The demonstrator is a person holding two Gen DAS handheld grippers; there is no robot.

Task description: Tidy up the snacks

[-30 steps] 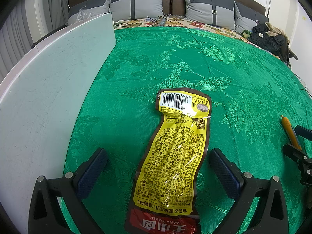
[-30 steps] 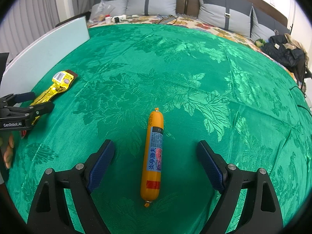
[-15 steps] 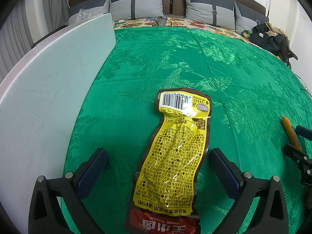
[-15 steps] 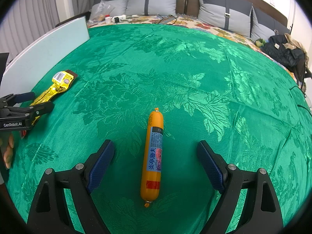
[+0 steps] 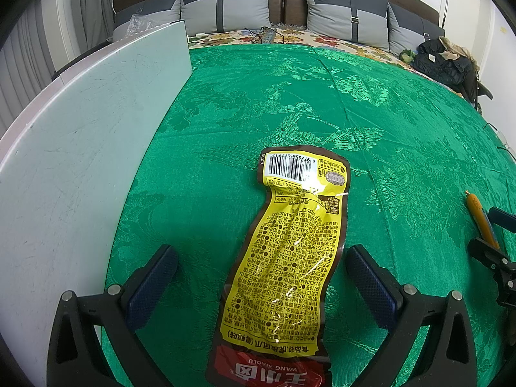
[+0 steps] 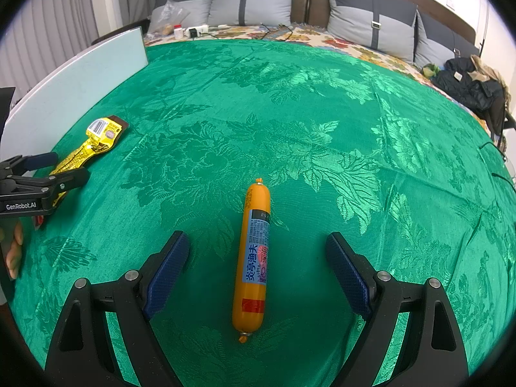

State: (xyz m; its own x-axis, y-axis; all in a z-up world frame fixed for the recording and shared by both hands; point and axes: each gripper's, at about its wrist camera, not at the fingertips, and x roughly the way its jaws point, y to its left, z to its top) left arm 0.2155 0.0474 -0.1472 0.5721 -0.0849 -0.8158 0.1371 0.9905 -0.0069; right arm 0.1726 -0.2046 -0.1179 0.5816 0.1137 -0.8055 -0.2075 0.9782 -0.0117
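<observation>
A long yellow snack packet (image 5: 290,258) with a barcode and a red end lies flat on the green cloth (image 5: 258,96). My left gripper (image 5: 262,258) stands open astride it, one finger on each side, not touching. An orange sausage stick (image 6: 254,254) with a blue label lies lengthwise on the cloth between the wide-open fingers of my right gripper (image 6: 256,245). The same packet (image 6: 93,142) shows at the left of the right wrist view, with the left gripper (image 6: 48,167) over it. The sausage (image 5: 482,219) and the right gripper's fingers (image 5: 483,248) appear at the left wrist view's right edge.
A pale blue-white board (image 5: 80,161) runs along the left side of the cloth. Grey pillows (image 6: 251,0) and a headboard stand at the back. Dark clothes (image 6: 467,87) lie at the far right. Small items and a cable (image 6: 193,32) sit near the pillows. A hand (image 6: 13,251) holds the left gripper.
</observation>
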